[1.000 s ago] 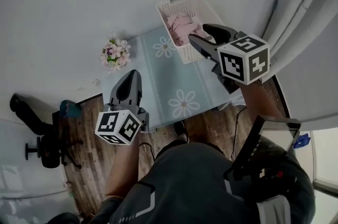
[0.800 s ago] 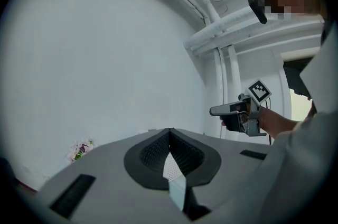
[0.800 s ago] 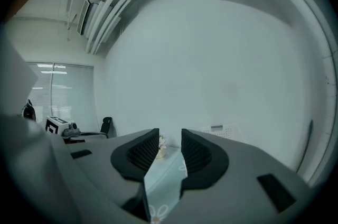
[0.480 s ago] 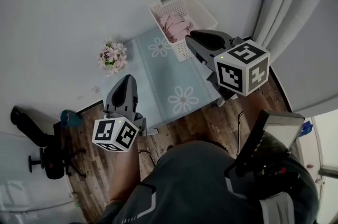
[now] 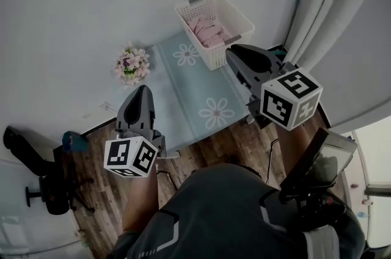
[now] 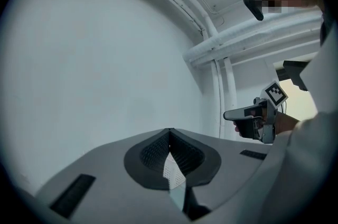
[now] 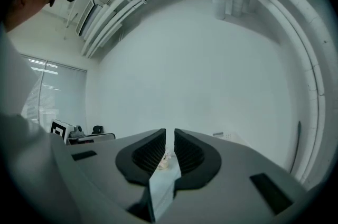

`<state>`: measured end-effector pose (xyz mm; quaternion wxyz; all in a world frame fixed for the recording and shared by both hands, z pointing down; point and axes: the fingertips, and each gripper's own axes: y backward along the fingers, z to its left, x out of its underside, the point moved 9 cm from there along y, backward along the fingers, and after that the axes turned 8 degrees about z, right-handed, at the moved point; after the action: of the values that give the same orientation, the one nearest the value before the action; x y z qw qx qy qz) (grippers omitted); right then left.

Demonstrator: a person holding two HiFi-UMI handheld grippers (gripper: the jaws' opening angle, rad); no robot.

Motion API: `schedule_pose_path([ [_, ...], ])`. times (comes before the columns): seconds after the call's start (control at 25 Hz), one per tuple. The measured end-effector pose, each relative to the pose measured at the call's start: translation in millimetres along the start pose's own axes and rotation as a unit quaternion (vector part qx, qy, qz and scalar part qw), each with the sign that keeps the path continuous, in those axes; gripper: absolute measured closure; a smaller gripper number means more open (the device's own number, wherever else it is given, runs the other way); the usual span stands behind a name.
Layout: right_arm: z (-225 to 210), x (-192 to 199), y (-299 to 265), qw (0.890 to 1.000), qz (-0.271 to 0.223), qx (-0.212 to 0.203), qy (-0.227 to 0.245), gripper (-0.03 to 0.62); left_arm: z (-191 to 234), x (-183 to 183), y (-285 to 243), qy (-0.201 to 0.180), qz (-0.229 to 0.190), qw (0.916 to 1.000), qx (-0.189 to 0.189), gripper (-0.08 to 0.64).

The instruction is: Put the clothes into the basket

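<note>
The left gripper [image 5: 140, 93] points level with its jaws closed tip to tip and nothing in them. A small bunch of flowers [image 5: 131, 64] stands ahead of it and slightly to its left. A pale blue cloth [image 5: 201, 90] with a daisy print lies between the two grippers. At its far end is the white basket [image 5: 235, 11], just ahead of the right gripper [image 5: 235, 53]. The pink clothes [image 5: 206, 30] lie heaped inside the basket. No garment shows outside it, so the task looks done. The fabric seems soft, light and limp and would sag when lifted. A raised fold on top of the heap is the best place to pinch. The right gripper's jaws have just been closing and now stand a narrow slit apart, with nothing between them.
</note>
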<state>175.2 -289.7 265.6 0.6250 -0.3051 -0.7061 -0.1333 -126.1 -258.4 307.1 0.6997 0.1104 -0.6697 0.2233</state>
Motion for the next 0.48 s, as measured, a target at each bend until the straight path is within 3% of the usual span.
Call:
schedule_pose_path([
  [0.36,27.9,14.2,2.4,0.999,-0.019,0.047,0.005,0.577,21.0,6.5,15.9,0.004,0.010,0.9999,0.001,0.551],
  [0.48,33.7,20.5,0.0,0.999,-0.018,0.045,-0.009,0.577,28.4,9.7,21.4,0.006,0.013,0.9999,-0.003,0.551],
])
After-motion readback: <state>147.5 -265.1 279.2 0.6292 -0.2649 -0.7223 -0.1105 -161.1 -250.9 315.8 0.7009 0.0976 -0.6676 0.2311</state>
